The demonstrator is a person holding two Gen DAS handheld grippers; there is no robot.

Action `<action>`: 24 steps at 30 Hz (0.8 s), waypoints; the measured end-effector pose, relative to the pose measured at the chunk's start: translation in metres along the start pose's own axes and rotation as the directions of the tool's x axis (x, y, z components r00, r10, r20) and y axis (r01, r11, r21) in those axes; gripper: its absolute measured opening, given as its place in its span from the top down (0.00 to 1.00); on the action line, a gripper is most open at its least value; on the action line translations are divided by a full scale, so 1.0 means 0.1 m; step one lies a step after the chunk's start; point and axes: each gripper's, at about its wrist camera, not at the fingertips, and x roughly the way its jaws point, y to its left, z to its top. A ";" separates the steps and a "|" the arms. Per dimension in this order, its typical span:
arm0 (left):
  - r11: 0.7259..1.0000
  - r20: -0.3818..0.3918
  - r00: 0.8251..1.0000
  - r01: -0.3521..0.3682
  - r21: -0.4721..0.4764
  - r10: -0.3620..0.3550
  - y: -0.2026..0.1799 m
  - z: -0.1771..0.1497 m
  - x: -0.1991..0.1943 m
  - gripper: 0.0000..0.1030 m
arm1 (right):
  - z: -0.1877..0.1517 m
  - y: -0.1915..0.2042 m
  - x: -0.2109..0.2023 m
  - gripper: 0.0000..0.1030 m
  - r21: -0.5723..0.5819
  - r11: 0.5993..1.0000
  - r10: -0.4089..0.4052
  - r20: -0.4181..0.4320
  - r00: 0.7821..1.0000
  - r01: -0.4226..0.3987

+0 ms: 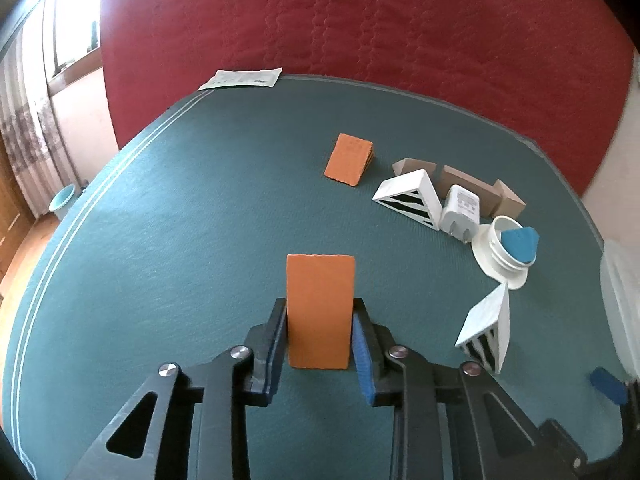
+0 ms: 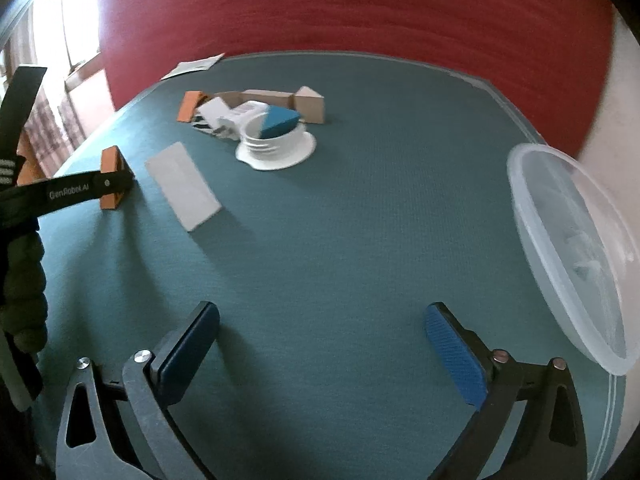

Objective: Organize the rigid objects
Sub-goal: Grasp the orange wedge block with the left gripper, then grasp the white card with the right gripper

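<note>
Left wrist view: an orange block (image 1: pixel 320 312) is pinched upright between the left gripper (image 1: pixel 320 334) fingers, low over the green desk (image 1: pixel 160 240). Nearly everything is left — a second orange block (image 1: pixel 348 159), two striped wedges (image 1: pixel 408 196), a white charger (image 1: pixel 460 210) and a blue piece in a white lid (image 1: pixel 502 258) are scattered. The clear container (image 2: pixel 576 256) seems barely filled. The right gripper (image 2: pixel 320 354) is held spread, empty — no obstacle is seen between.
</note>
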 end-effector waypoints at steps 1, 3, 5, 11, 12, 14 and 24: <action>1.000 0.004 1.000 0.004 0.001 -0.004 0.02 -0.01 -0.01 0.69 | 0.02 0.04 0.01 0.05 -0.004 1.000 0.012 0.000 1.000 -0.012; 1.000 0.009 1.000 0.011 0.002 -0.011 0.05 -0.03 -0.02 0.69 | 0.08 0.13 0.00 0.09 -0.014 0.998 0.060 0.002 0.998 -0.060; 1.000 0.014 1.000 0.014 0.007 -0.015 0.07 -0.04 -0.02 0.69 | 0.13 0.24 0.01 0.12 -0.032 0.995 0.098 0.009 0.995 -0.098; 1.000 0.023 0.999 0.024 0.017 -0.024 0.09 -0.06 -0.04 0.69 | 0.39 0.52 0.15 0.29 -0.092 0.981 0.172 0.014 0.985 -0.170; 1.000 0.024 0.999 0.025 0.016 -0.026 0.10 -0.07 -0.05 0.69 | 0.44 0.55 0.18 0.32 -0.095 0.979 0.184 0.014 0.983 -0.182; 1.000 0.026 0.999 0.025 0.015 -0.026 0.10 -0.08 -0.06 0.69 | 0.55 0.61 0.24 0.36 -0.105 0.975 0.197 0.020 0.980 -0.194; 1.000 0.027 0.999 0.017 0.019 -0.018 0.07 -0.08 -0.06 0.69 | 0.59 0.77 0.39 0.62 -0.173 0.969 0.185 0.041 0.982 -0.176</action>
